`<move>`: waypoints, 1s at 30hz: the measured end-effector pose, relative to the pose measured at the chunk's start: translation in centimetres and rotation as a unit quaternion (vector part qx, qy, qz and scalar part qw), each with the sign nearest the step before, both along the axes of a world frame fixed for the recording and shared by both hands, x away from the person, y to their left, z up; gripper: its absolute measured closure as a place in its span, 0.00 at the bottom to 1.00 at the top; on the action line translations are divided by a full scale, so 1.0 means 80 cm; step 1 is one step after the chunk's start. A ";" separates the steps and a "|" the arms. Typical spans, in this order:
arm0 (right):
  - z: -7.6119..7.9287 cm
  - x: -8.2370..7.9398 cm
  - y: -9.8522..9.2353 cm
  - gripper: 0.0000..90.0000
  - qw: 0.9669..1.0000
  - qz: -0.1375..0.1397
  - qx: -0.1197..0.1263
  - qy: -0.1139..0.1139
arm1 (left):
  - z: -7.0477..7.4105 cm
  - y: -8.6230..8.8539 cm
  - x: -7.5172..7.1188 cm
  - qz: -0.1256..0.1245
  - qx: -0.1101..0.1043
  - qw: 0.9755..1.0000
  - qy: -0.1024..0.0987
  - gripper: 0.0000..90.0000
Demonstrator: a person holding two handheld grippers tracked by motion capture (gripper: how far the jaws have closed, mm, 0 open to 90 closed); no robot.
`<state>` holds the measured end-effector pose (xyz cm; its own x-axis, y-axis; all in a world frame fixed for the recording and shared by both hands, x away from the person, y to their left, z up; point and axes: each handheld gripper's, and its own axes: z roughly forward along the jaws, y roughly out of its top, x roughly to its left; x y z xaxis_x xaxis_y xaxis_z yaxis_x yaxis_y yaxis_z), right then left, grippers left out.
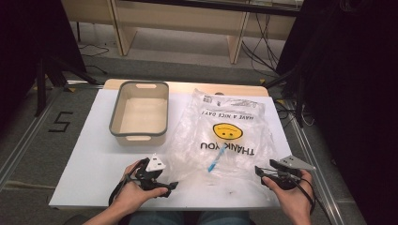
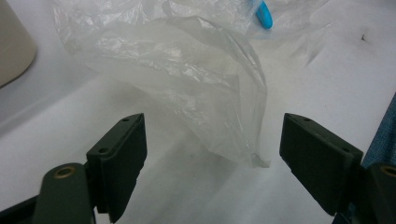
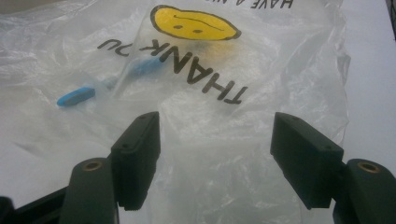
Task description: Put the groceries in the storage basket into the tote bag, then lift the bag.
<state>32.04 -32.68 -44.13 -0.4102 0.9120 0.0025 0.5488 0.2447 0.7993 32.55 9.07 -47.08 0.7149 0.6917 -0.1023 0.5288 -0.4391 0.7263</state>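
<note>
Bin (image 1: pixel 139 114) beside bag (image 1: pixel 225 126), table (image 1: pixel 89 159) bare

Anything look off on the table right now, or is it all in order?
Nothing is spilled or broken. The plastic bag lies crumpled and bunched rather than flat, its print upside down from the person's side. A blue thing sits half in its open near edge. The bin stands upright and empty. Both grippers, left and right, are open, holding nothing.

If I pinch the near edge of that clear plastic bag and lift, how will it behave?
The plastic bag looks thin and crumpled, so it will probably sag and fold rather than hold shape. It likely weighs little. The blue item seen through the film may slide as the bag tilts.
</note>
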 end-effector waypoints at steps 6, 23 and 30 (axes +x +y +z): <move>0.000 -0.004 -0.002 0.38 1.000 -0.001 -0.002 -0.003 | 0.001 0.000 0.000 -0.002 0.002 1.000 -0.011 0.26; -0.001 -0.014 -0.007 0.38 1.000 -0.007 0.001 -0.002 | 0.000 0.000 0.002 0.003 0.001 1.000 -0.017 0.25; -0.003 -0.021 -0.008 0.36 1.000 -0.010 0.001 0.001 | -0.002 -0.001 0.003 0.001 0.001 1.000 -0.012 0.25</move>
<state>30.37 -33.34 -44.33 -0.3921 0.9199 0.0047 0.5545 0.2322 0.7991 32.77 8.97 -47.26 0.7164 0.6927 -0.0834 0.5111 -0.4397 0.7385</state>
